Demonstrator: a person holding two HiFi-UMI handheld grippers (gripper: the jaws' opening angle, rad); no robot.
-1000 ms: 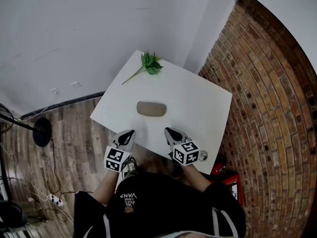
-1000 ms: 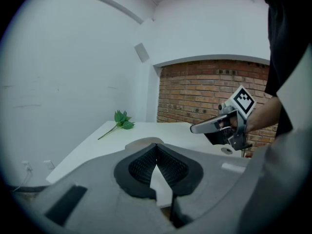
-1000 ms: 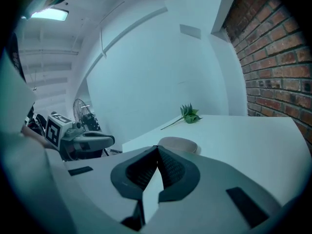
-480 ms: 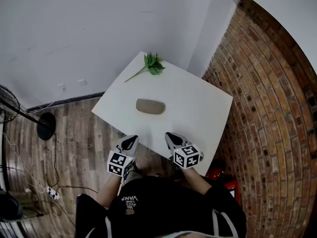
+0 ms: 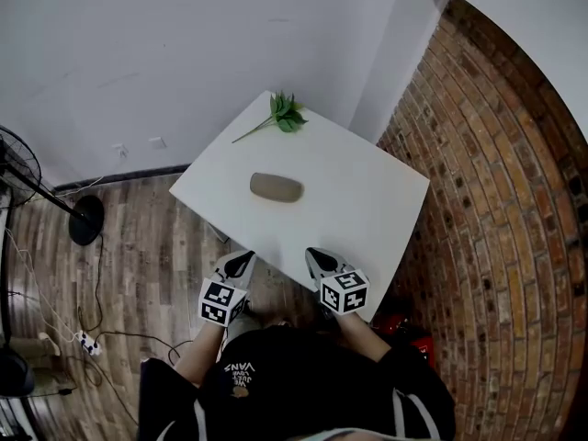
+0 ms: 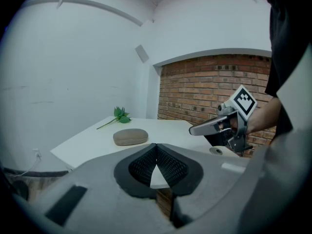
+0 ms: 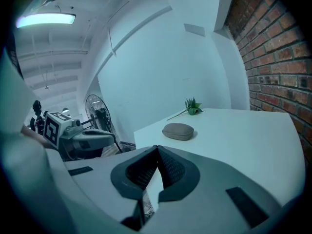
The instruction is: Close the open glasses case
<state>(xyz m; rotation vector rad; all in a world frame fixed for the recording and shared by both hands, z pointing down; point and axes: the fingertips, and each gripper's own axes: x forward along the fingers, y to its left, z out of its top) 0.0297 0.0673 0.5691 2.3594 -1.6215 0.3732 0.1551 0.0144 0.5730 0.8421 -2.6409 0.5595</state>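
A grey-brown glasses case (image 5: 277,187) lies with its lid down near the middle of the white table (image 5: 367,200); it also shows in the left gripper view (image 6: 130,136) and the right gripper view (image 7: 178,131). Both grippers hover at the table's near edge, well short of the case. My left gripper (image 5: 241,261) is shut with nothing in it, tips meeting (image 6: 156,145). My right gripper (image 5: 317,256) is shut and empty too (image 7: 157,148). Each gripper sees the other to its side.
A green leafy sprig (image 5: 283,115) lies at the table's far corner. A brick wall (image 5: 496,200) runs along the right, a white wall behind. A standing fan (image 5: 37,177) and a power strip with cables (image 5: 83,343) are on the wooden floor to the left.
Both grippers have drawn back slightly towards the person, from over the table's near edge to just at it. The case has not moved on the table. Both stay shut.
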